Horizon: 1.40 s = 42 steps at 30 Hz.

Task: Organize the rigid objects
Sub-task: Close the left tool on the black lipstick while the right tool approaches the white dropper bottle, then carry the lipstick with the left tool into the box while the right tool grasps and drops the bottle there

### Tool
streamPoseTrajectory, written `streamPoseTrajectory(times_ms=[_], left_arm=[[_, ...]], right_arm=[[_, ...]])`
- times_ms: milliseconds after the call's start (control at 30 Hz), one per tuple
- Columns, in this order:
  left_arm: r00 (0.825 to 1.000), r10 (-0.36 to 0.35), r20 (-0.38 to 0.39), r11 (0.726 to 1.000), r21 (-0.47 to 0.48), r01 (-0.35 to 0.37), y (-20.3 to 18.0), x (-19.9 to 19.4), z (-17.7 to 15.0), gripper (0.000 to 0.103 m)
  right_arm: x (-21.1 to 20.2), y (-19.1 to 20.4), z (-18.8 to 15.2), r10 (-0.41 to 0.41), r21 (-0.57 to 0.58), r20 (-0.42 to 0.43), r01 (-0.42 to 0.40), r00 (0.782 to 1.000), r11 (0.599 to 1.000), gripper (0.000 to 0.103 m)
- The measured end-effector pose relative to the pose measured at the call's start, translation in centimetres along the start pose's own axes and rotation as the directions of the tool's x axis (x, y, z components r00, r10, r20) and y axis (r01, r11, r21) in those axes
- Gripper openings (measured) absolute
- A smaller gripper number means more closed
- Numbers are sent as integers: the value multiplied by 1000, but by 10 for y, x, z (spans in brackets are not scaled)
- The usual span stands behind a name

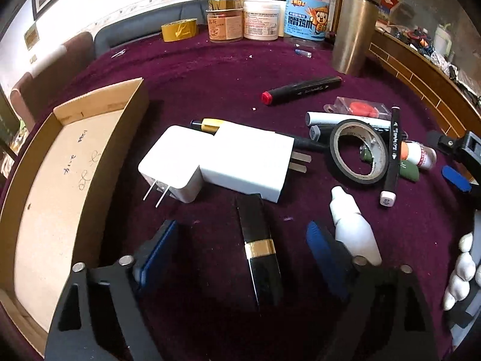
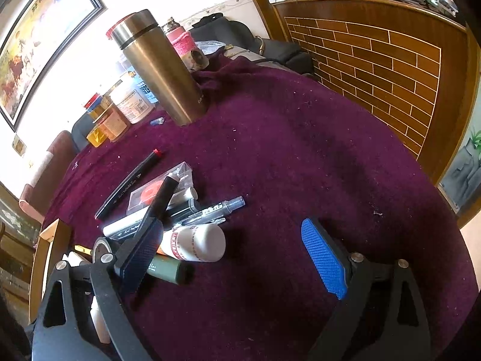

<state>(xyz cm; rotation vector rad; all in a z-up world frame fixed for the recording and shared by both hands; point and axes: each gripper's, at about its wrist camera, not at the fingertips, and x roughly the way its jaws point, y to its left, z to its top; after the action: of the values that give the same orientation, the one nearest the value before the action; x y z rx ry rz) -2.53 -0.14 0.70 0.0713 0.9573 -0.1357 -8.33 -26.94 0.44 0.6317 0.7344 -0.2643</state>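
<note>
Two white chargers (image 1: 216, 162), blue-labelled jar (image 1: 306, 15), handwritten marks in cardboard box (image 1: 60, 180)

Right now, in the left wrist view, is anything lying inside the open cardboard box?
No, the open cardboard box shows only its bare, scribbled floor.

A steel flask (image 1: 356, 27) stands upright at the far edge of the purple cloth (image 1: 210, 69), with a blue-labelled jar (image 1: 307, 12), a white tub (image 1: 261, 19) and an amber jar (image 1: 225, 22) in a row to its left. A yellow tape roll (image 1: 179, 29) lies beside them. A framed picture (image 2: 39, 39) hangs on the wall, and a wooden brick-patterned panel (image 2: 375, 69) rises behind the table.
</note>
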Motion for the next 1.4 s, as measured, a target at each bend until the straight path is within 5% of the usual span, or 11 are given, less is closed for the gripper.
streamPoseTrajectory(times_ms=[67, 233, 500, 633, 733, 867, 1133, 1267, 1400], left_arm=[[999, -29, 14, 1000, 1, 29, 4, -8, -2, 14], [987, -162, 6, 981, -104, 162, 35, -31, -15, 14], [968, -224, 115, 956, -164, 241, 81, -91, -41, 14], [962, -232, 146, 949, -181, 256, 93, -102, -43, 14], [964, -217, 153, 952, -185, 244, 101, -109, -50, 14], [966, -199, 166, 951, -203, 231, 117, -117, -56, 14], [952, -205, 228, 939, -228, 257, 146, -141, -52, 14], [943, -229, 243, 927, -240, 287, 162, -146, -35, 14], [952, -210, 222, 938, -228, 260, 174, -133, -7, 14]], right_arm=[[0, 1, 0, -4, -5, -3, 4, 1000, 1000, 95], [-8, 18, -3, -41, -116, -43, 36, 998, 993, 94], [-52, 100, -51, 128, -348, -198, -192, 972, 918, 93], [-24, 133, -79, 78, -406, -287, -195, 955, 893, 68], [-7, 142, -89, 48, -397, -327, -183, 944, 899, 60], [-1, 148, -91, -23, -430, -274, -101, 961, 897, 24], [-36, 147, -79, 150, -322, -316, -254, 937, 912, 24], [-47, 175, -63, 290, -261, -344, -388, 893, 884, 24], [-31, 221, -57, 355, -210, -388, -457, 851, 864, 25]])
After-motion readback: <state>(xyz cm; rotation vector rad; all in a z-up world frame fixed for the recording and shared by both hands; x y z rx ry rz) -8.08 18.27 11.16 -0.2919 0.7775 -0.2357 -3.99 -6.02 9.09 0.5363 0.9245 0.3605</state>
